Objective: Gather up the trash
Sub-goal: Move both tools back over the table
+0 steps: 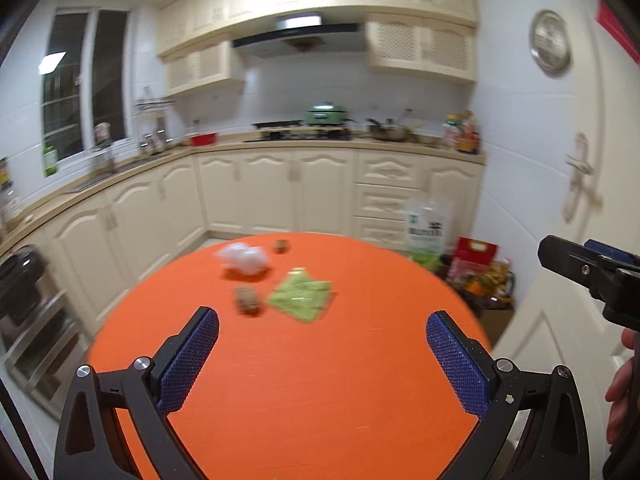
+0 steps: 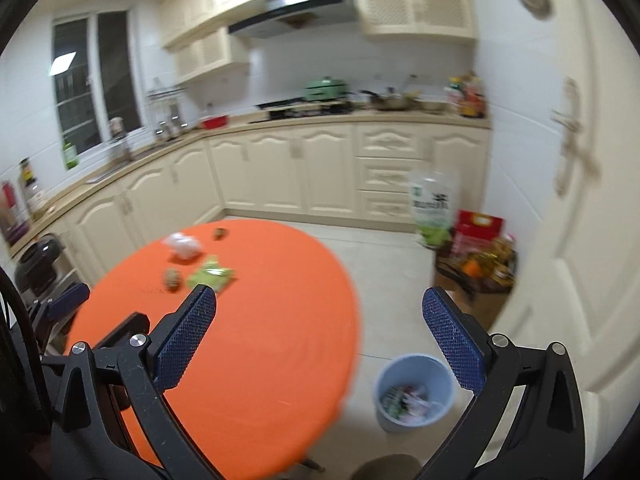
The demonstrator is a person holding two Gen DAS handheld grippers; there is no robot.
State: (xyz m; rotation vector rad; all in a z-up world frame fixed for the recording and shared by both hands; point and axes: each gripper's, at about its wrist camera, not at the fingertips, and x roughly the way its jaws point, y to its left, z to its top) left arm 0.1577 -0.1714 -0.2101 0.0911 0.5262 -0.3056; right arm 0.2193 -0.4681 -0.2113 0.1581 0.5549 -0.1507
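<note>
While both jaws are held wide and empty, left gripper (image 1: 322, 332) and right gripper (image 2: 319, 312) | round orange table (image 1: 304, 380): crumpled white plastic (image 1: 244, 258), flat green wrapper (image 1: 302, 295) | round blue bin (image 2: 414, 392) is seen part-filled.

Our left gripper (image 1: 322, 322) and right gripper (image 2: 319, 300) share black angular frames, silver screws, and blue dimpled pads (image 1: 188, 360) lining the jaws' inner faces.

No writing can be read: the printed white-and-green bag (image 2: 432, 208) on the floor by the far cabinets, right of the table, carries dark characters, too blurred.
</note>
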